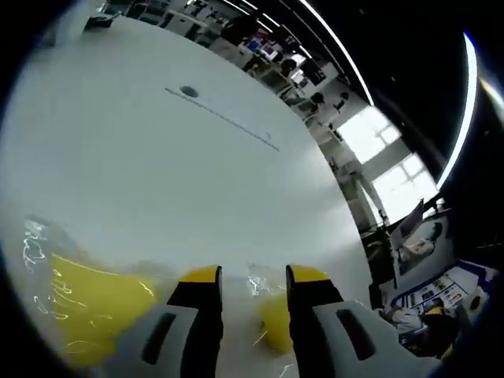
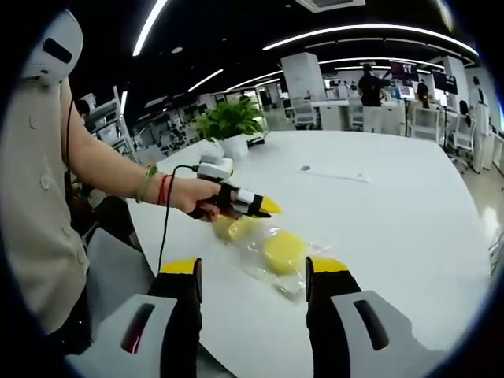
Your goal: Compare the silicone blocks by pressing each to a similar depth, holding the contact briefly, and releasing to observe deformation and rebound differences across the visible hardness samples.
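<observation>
Spread apart, both grippers' yellow-tipped fingers (image 2: 183, 266) grip nothing. On the white table (image 2: 394, 213) lie two yellow silicone blocks (image 2: 282, 250) in clear plastic wrap (image 2: 293, 282); the left gripper (image 2: 266, 206) hovers over one, the right gripper (image 2: 253, 268) nearby.

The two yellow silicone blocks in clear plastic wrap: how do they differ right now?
In the right gripper view, the round yellow silicone block lies in the open on the white table, nearer the right gripper and untouched. The other yellow silicone block sits under the left gripper and is partly hidden by it; its shape is unclear. Both are yellow and lie in crinkled clear plastic wrap.
</observation>
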Demonstrator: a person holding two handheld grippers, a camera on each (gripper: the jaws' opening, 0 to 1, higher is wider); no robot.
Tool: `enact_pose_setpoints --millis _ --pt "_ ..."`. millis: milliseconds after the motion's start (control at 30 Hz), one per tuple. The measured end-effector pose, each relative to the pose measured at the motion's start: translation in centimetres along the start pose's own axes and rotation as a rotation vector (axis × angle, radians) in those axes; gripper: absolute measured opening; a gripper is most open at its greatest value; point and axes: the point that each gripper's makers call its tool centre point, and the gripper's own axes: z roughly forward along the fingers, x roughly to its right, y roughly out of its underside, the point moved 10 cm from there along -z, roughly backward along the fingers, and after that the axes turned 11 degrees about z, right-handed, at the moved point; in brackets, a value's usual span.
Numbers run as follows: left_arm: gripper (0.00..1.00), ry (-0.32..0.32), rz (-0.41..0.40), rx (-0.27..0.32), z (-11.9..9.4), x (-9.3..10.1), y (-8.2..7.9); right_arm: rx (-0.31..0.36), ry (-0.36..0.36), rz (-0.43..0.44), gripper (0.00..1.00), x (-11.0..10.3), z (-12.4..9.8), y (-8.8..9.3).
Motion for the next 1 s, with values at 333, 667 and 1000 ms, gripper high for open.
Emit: enact_pose_setpoints --millis 333,667,1000 --pt "0.36 0.089 0.064 0.08 -5.0 1.8 -1.4 0.047 0.111 -0.041 0.48 -2.0 0.2 -0.5" --pt "0.4 0.135 0.237 0.155 -11.4 3.0 -1.7 0.081 0.157 -0.009 0.53 -4.7 0.5 0.0" --pt "0.49 0.124 0.349 0.239 -19.1 2.0 0.3 0.061 0.201 0.003 0.57 -7.4 1.4 2.0"
